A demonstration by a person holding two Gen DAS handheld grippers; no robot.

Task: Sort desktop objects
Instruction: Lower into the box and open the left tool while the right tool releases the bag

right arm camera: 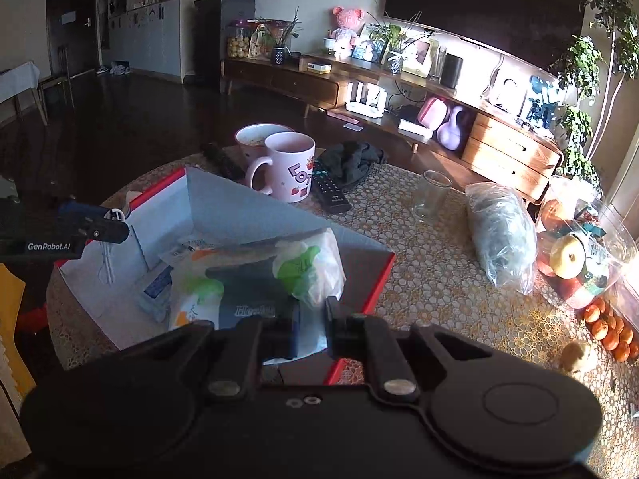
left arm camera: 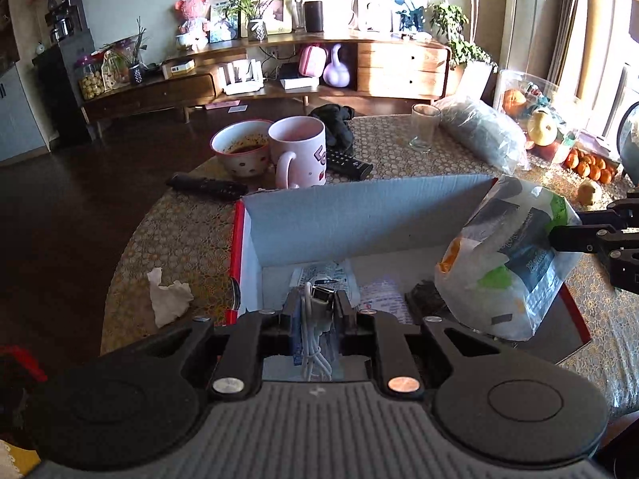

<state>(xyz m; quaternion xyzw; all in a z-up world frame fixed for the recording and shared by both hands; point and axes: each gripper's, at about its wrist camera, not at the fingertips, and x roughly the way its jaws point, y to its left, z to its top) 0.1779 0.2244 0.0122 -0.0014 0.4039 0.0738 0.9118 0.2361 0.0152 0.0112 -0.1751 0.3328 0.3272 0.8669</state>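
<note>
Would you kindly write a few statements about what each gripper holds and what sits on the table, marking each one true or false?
1. The right gripper is shut on a plastic snack bag above the open box. True.
2. The left gripper is empty. False: it is shut on a coiled white cable.
3. The pink mug lies tipped on its side. False: it stands upright beside the spotted bowl.
4. The clear glass stands outside the box. True.
5. A crumpled tissue lies on the table left of the box. True.
</note>
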